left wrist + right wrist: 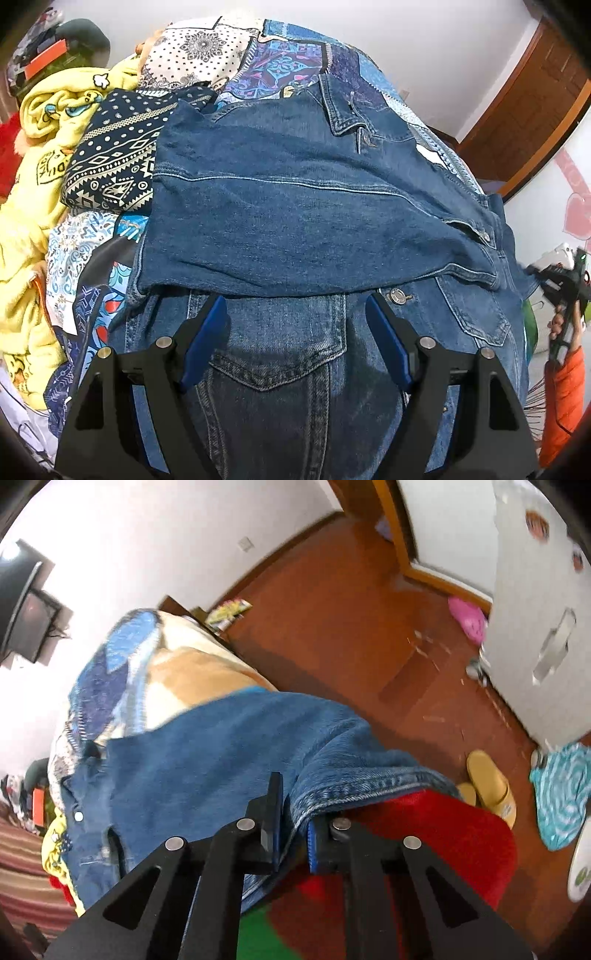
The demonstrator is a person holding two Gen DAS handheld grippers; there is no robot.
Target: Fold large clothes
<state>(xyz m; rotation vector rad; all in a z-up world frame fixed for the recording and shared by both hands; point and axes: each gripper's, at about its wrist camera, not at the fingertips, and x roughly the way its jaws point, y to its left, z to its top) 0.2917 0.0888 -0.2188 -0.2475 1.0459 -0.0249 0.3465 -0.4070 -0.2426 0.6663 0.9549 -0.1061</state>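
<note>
Jacket (295, 221) lies partly folded on the bed (288, 66); left gripper (295, 325) gapes above it, right gripper (295, 823) pinches its hem.

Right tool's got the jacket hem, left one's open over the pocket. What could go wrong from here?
1. The right tool pinches only the thick hem edge of the denim jacket; a hard pull might slip it free.
2. That side hangs past the bed edge above the floor, so a dropped hem could slide down off the bed.
3. The left tool hovers open, pinning nothing, so the folded-over sleeve may shift, or the jacket may drag into the yellow garment beside it.
</note>
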